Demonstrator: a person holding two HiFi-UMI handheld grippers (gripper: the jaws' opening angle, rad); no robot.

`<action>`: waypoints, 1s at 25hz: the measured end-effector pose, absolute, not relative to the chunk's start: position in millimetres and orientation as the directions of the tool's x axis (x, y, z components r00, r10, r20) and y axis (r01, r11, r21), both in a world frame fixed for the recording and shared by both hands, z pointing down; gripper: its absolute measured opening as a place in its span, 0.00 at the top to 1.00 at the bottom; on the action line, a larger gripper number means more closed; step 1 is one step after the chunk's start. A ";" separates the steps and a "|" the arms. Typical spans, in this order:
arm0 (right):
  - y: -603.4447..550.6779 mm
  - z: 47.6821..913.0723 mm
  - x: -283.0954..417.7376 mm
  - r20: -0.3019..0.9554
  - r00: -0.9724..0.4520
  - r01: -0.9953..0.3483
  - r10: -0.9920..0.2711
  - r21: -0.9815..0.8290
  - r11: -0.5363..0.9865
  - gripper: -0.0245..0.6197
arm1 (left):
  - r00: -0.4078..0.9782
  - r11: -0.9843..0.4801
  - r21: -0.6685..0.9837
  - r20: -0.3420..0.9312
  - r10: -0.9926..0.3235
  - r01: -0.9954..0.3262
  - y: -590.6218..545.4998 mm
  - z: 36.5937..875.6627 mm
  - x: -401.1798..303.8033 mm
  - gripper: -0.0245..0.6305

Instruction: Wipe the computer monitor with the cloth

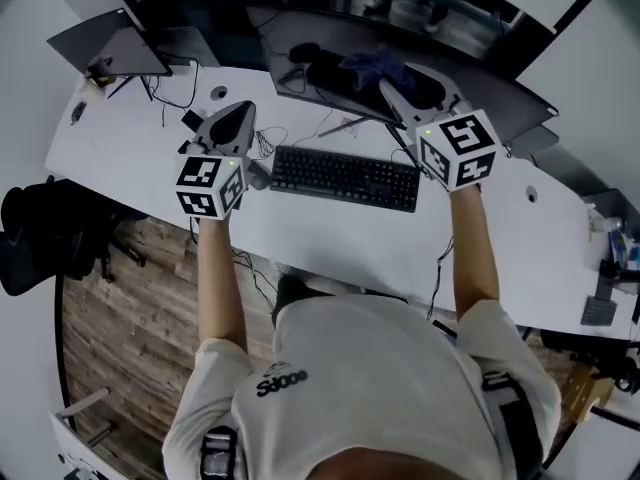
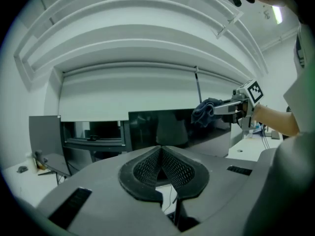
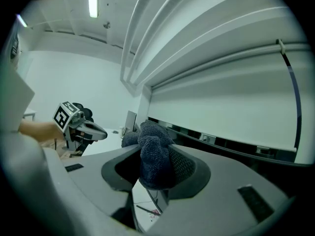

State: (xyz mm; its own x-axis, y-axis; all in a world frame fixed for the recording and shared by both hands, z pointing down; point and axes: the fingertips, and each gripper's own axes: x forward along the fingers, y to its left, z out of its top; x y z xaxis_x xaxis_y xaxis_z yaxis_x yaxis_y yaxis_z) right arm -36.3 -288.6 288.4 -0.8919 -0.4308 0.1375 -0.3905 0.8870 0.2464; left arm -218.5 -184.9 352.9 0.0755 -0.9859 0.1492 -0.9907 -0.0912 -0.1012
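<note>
Left tool [image 2: 161, 154] closed, meshed pads touching at the tip, nothing between them; it is held up over the left part of the white tabletop [image 1: 330, 233], just left of the black keyboard [image 1: 345, 176]. Right tool [image 3: 155, 154] clamped on the dark blue cloth [image 3: 153, 154]; the bunched cloth fills the gap and bulges out past the tips, hiding the inner pad faces. In the head view the right tool [image 1: 395, 86] reaches toward the far side with the cloth [image 1: 372, 66] at its tip. In the left gripper view the cloth [image 2: 204, 111] is up at the top right of the dark monitor [image 2: 147, 129]; whether it touches the screen cannot be told. Monitor lower edge is hidden behind the left tool's body, and the screen shows only dim reflections. From above the monitor is steeply foreshortened and hard to separate from the dark clutter near it. Open laptop [image 1: 105, 43] at the far left of the tabletop, partly cut off. Thin cables trail over the tabletop, their ends not traceable. Black chair [image 1: 40, 238] at the left edge, cropped.
</note>
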 end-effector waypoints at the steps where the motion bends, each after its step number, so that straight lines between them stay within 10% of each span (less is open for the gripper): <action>1: -287.9 285.6 -51.1 0.133 -0.888 -0.403 -0.441 0.241 0.883 0.75 | 0.104 -0.119 -0.093 0.147 -0.984 -0.989 -188.3 353.8 -231.2 0.93; 25: -336.1 229.2 -321.7 0.095 -0.823 -0.548 -0.560 0.126 0.827 0.75 | 0.362 -0.379 -0.128 0.135 -0.922 -0.917 -230.6 335.8 -413.0 0.93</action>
